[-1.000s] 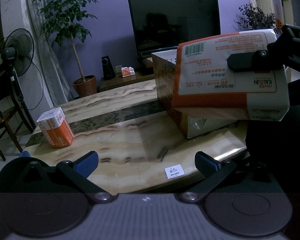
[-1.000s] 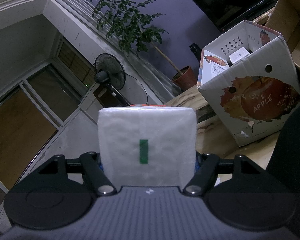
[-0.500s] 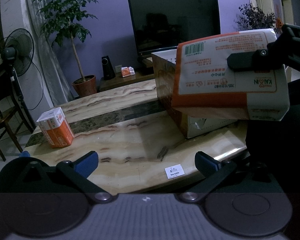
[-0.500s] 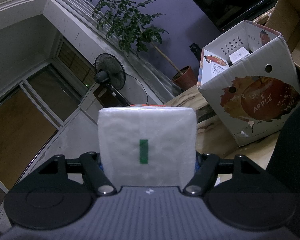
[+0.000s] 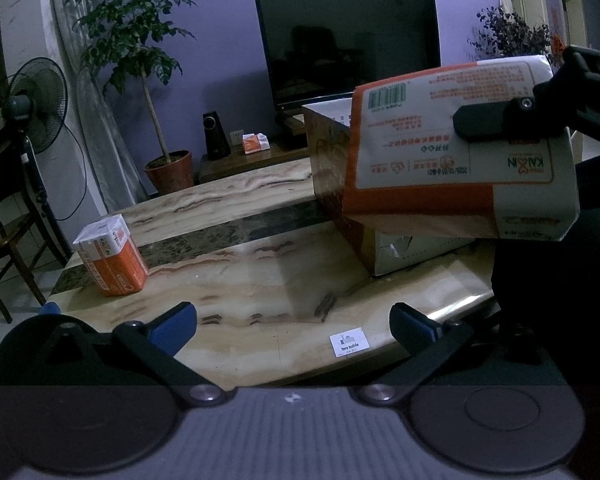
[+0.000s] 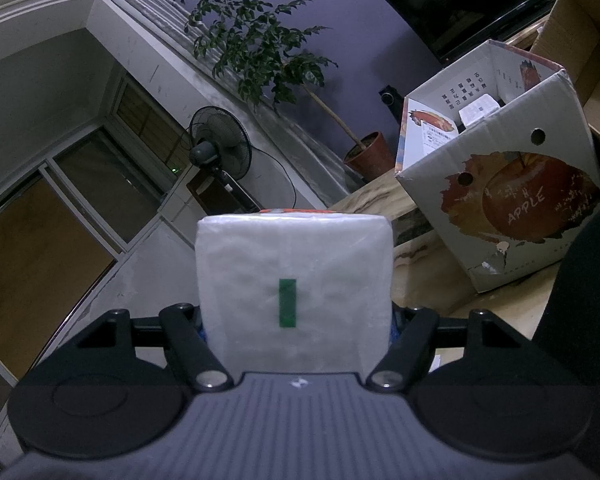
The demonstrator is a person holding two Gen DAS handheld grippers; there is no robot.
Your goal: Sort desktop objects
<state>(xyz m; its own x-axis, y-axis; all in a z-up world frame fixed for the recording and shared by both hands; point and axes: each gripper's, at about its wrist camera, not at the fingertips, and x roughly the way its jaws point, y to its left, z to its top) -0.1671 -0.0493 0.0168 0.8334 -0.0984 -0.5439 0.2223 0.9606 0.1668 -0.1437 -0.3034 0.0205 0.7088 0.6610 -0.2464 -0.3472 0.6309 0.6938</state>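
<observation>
We grip a white and orange plastic-wrapped pack of tissues [image 5: 456,152] in our right gripper [image 6: 294,320], its two black fingers clenched on the pack's sides; in the right wrist view the pack's white end face with a green strip [image 6: 294,292] fills the space between them. From the left wrist view the pack hangs in the air, tilted, above the marbled stone surface [image 5: 260,280] and in front of an open cardboard box printed with an apple [image 6: 508,200], which stands on the right part of the surface. Inside that box we see a white package, though we cannot tell what it is. Our left gripper [image 5: 293,322] is spread wide with nothing between its blue-tipped fingers [image 5: 174,322], hovering low at the near edge of the surface, close to a small white label [image 5: 349,342]. A second, smaller orange and white tissue pack [image 5: 112,256] stands tilted on the far left of the surface, well apart from the box. Beyond are a dark television [image 5: 348,44], a potted tree [image 5: 140,52] and a standing fan [image 5: 34,108].
</observation>
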